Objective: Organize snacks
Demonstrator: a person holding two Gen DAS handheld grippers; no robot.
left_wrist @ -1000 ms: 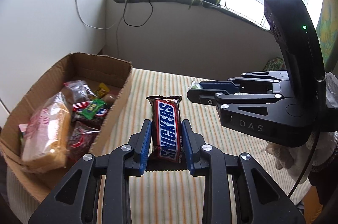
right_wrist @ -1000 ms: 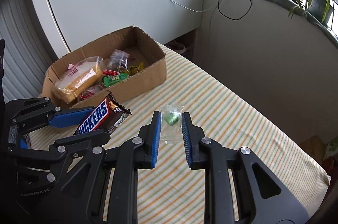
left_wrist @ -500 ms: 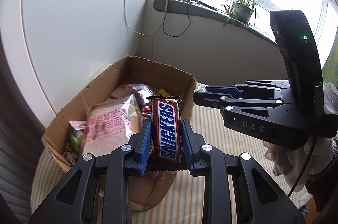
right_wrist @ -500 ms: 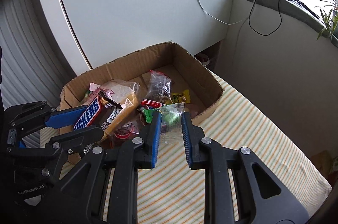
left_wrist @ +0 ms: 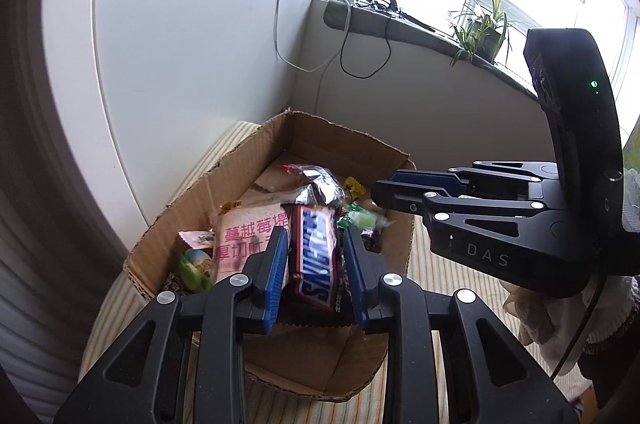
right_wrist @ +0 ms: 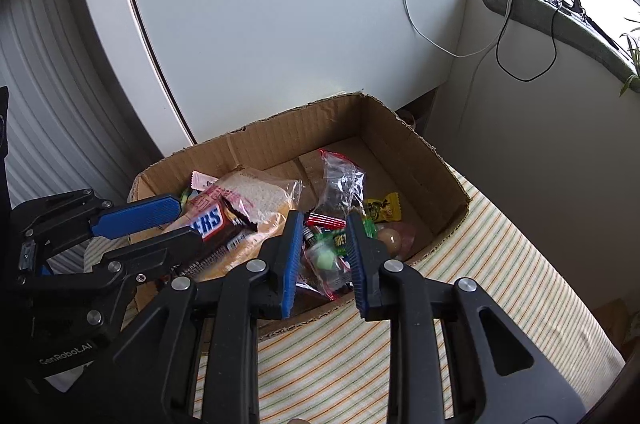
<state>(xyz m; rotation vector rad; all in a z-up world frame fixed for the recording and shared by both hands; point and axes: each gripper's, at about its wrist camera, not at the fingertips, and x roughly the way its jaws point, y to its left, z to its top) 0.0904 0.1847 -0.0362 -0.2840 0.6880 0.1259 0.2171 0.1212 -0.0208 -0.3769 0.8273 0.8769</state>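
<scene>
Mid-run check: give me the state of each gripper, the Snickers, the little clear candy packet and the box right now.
left gripper: shut on the Snickers bar, above the box.
Snickers bar: gripped, not yet released.
right gripper: jaws opening, pads clear of the packet.
clear candy packet: released, between the jaws, over the box's contents.
cardboard box: open-topped, partly filled with snacks.

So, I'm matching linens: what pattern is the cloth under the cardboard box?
Thin orange and green stripes on cream cloth; the right wrist view shows it best.
</scene>
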